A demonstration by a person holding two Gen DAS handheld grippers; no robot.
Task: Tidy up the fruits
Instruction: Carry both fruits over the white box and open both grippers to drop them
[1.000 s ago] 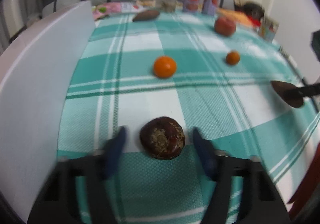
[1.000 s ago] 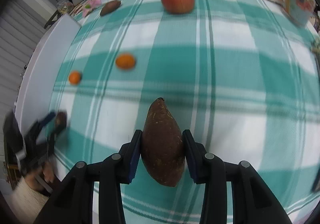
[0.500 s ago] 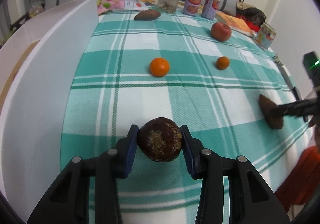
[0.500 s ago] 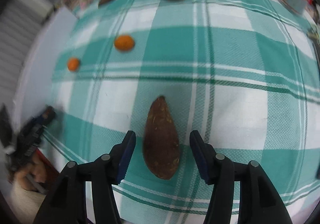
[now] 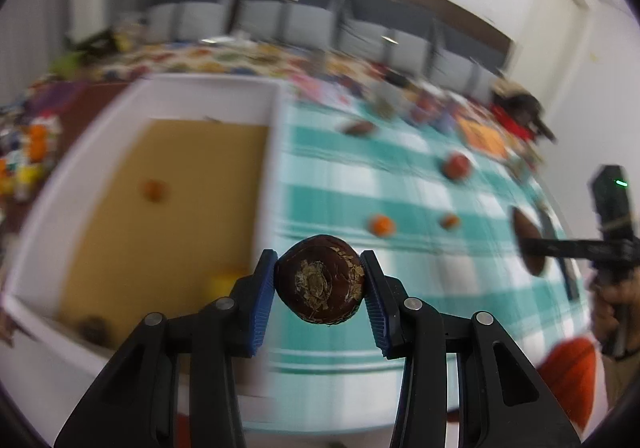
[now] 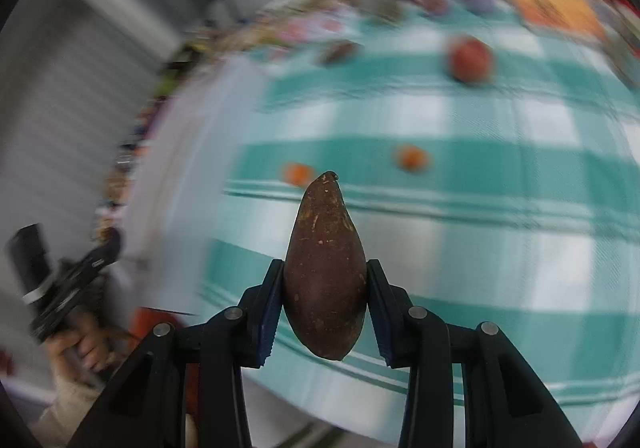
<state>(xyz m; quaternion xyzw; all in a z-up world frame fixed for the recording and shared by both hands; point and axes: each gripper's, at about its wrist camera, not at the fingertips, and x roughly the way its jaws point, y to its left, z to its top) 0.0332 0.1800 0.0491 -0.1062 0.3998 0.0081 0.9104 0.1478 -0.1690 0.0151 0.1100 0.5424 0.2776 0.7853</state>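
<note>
Left gripper (image 5: 320, 284): fingers clamped on a round brown fruit (image 5: 320, 282), held above the table edge beside the white box (image 5: 272, 152).
Right gripper (image 6: 325, 300): fingers clamped on a sweet potato (image 6: 325, 272), held above the checked tablecloth (image 6: 500, 248).

Both two-finger black plastic grippers, left (image 5: 320, 284) and right (image 6: 325, 298), had blue ribbed pads (image 5: 262, 298) and silver round screws (image 5: 225, 303). Bare-skinned hand (image 6: 82, 348) wore a cream knit sleeve (image 6: 60, 404).

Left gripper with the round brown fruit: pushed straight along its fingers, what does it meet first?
Likely the right wall of the white box, or the checked cloth beside it. The left gripper points near that edge, clamped on the round brown fruit; blur leaves depth unclear.
</note>
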